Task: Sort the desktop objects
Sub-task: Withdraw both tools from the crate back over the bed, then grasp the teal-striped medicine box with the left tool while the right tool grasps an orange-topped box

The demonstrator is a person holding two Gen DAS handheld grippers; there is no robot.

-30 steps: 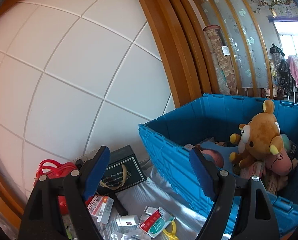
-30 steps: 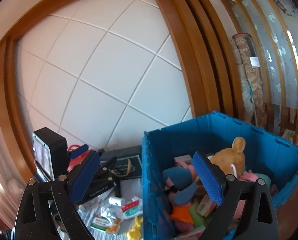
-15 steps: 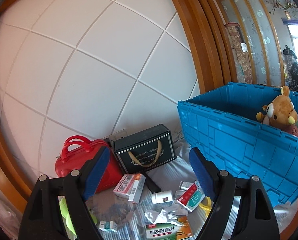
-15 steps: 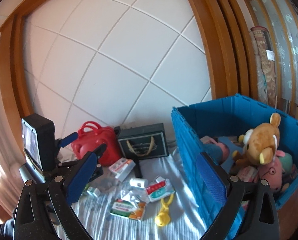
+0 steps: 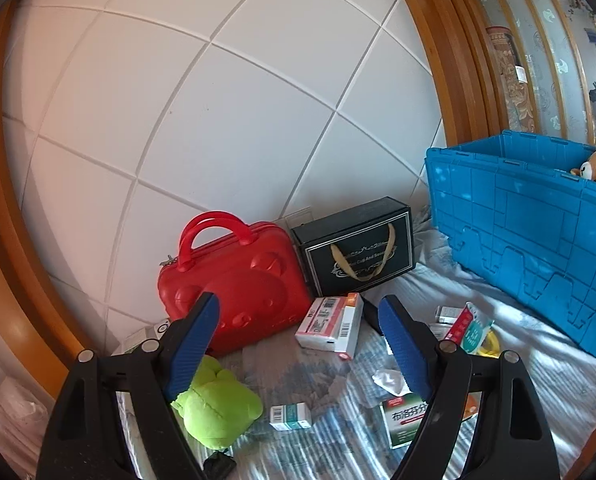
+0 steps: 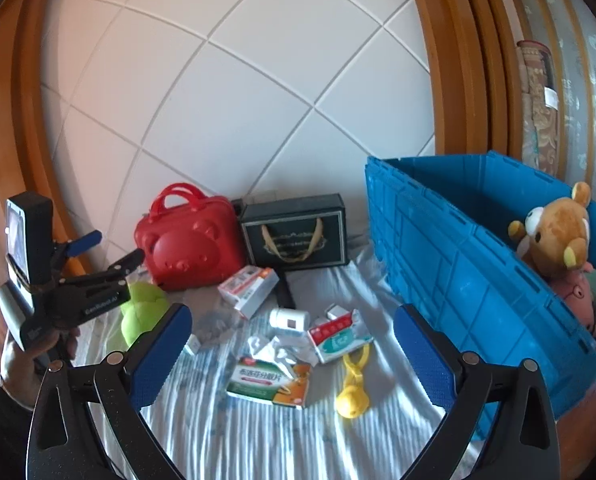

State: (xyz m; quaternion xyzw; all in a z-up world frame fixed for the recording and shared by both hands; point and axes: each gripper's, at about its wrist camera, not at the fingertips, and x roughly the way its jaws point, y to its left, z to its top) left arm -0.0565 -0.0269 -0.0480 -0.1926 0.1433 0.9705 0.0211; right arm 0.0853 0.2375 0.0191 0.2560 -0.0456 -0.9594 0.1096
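Small items lie scattered on a striped cloth: a green plush (image 5: 217,404) (image 6: 141,312), a pink-white medicine box (image 5: 330,320) (image 6: 249,288), a white bottle (image 6: 289,318), a green-orange medicine box (image 6: 269,380), a red-teal packet (image 6: 338,334) and a yellow duck toy (image 6: 352,392). The blue crate (image 5: 518,220) (image 6: 438,248) at the right holds a brown bear plush (image 6: 554,232) and other toys. My left gripper (image 5: 298,312) (image 6: 115,246) hovers open above the green plush, holding nothing. My right gripper (image 6: 291,314) stands wide open over the packets, also holding nothing.
A red bear-faced case (image 5: 233,280) (image 6: 189,240) and a black gift box (image 5: 358,248) (image 6: 293,232) stand against the white panelled wall. A small white-teal box (image 5: 289,416) lies near the plush. A wooden frame borders the wall. A person's hand (image 6: 29,356) holds the left gripper.
Both views have swung left and down, from the crate's toys to the clutter on the cloth. The right jaws have spread a little wider. The left jaws look unchanged.
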